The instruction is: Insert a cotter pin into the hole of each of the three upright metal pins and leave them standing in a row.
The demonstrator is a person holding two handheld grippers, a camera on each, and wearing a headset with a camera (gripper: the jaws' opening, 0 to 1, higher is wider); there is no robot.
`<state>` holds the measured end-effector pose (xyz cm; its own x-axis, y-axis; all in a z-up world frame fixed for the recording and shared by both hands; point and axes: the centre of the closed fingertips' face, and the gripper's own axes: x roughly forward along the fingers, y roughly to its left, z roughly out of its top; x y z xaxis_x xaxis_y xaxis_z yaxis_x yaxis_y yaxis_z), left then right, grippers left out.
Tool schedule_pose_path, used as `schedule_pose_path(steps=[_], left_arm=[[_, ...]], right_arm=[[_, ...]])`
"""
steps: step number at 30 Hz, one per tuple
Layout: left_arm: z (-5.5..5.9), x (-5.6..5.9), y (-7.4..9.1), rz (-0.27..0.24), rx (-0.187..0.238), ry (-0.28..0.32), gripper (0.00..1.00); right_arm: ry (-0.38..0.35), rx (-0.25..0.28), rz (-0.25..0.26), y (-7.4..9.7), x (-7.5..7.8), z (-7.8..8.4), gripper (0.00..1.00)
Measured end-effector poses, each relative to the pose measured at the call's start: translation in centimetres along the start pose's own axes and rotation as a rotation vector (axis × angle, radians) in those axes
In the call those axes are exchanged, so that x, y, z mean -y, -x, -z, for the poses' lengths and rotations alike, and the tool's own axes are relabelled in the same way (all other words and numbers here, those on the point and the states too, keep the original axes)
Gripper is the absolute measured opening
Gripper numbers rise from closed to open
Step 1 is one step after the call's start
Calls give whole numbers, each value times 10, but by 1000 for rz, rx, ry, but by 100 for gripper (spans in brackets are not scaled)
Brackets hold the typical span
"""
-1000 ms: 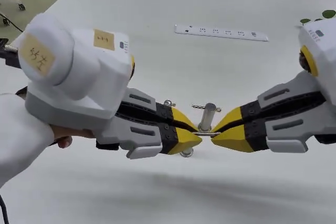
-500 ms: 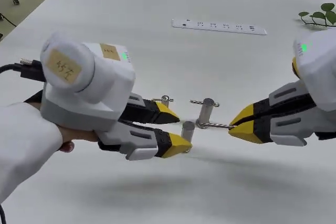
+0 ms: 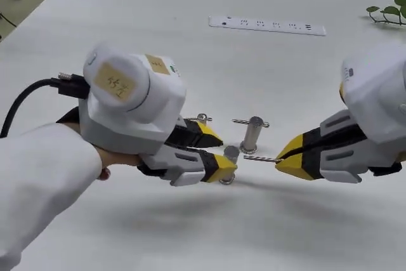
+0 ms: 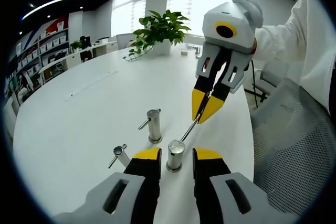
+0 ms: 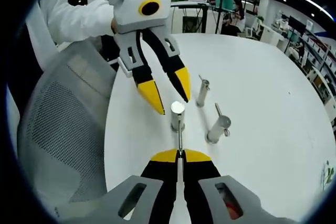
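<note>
Around the bare pin (image 3: 231,154): hemmed on two sides by the spread jaws of the left hand-held gripper (image 3: 223,152), barred on a third by the cotter pin (image 3: 260,158) clamped in the right hand-held gripper (image 3: 283,155). Just behind, the middle pin (image 3: 253,132) and the far pin (image 3: 202,118), narrow gaps between. Beyond those, open worktop (image 3: 190,61) to the power strip (image 3: 267,25).

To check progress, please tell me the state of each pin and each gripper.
Left gripper: open around the front pin.
Right gripper: shut on the held cotter pin.
Held cotter pin: level, pointing at the front pin.
Front pin: upright, nothing through it.
Middle pin: upright, cotter pin fitted.
Far pin: upright, cotter pin fitted.
</note>
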<state>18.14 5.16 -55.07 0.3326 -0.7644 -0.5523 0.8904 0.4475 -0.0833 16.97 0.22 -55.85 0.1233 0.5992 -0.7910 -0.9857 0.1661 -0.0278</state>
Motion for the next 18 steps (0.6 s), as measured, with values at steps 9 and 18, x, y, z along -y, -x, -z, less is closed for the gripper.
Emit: schedule_pose_path(steps=[9,18], left_arm=[[-1,1,-2,29,-5,-52,18],[-1,3,-5,48,-21,-82,10]], right_arm=[[22,-4,-12,-4,1,-3,0],[28,2,-14,-3,1,-3,0]])
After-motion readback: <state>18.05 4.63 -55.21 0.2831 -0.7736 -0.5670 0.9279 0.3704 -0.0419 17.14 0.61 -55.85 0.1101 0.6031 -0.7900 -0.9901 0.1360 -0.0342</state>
